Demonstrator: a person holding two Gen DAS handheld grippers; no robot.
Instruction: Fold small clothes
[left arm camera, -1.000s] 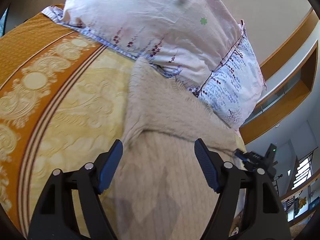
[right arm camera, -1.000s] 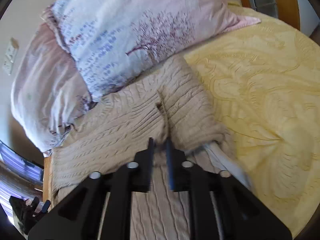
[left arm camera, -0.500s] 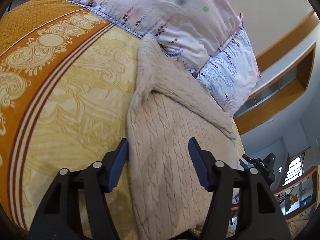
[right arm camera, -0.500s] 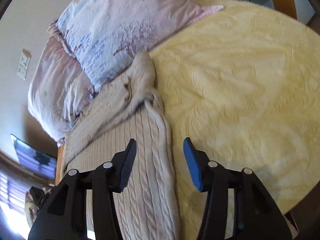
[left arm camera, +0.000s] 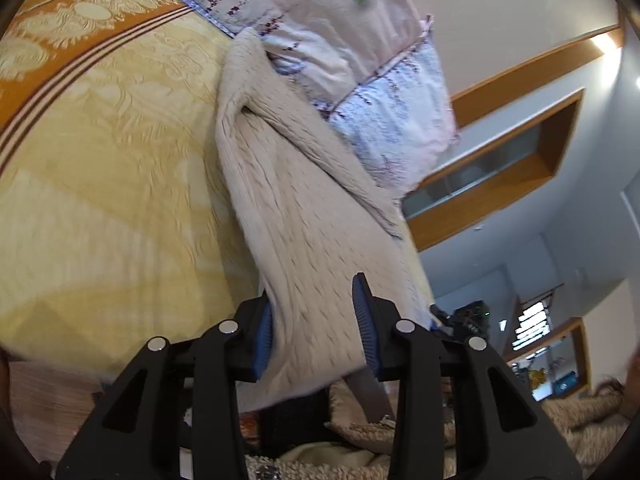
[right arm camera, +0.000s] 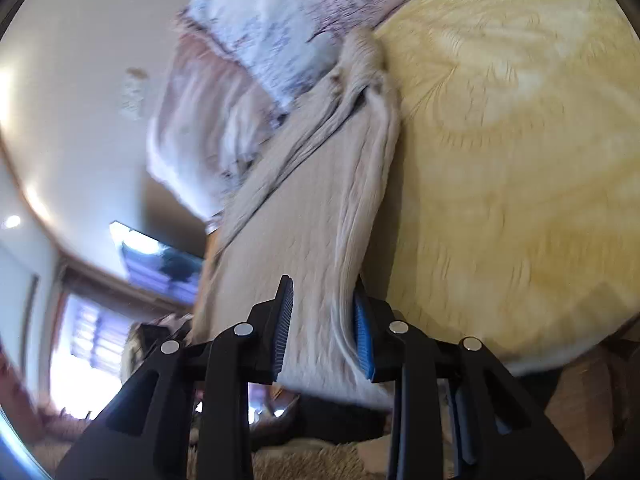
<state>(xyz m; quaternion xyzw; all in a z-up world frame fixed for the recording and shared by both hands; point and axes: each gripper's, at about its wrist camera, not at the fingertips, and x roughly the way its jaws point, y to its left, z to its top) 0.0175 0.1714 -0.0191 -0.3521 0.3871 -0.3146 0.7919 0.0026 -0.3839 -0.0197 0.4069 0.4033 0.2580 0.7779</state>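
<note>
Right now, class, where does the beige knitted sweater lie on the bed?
In both wrist views the beige knitted sweater lies on the yellow bedspread, its far end against the floral pillows, its near hem between each gripper's open fingers.

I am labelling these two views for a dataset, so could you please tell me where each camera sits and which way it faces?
Left wrist: on the left gripper, at the bed's near edge, looking along the sweater toward the pillows; bedspread to its left; only its own black fingers show, open around the hem.
Right wrist: on the right gripper, looking the same way along the sweater; bedspread to its right; only its own fingers show, open around the hem.
Shared: sweater, pillows, bedspread.
</note>
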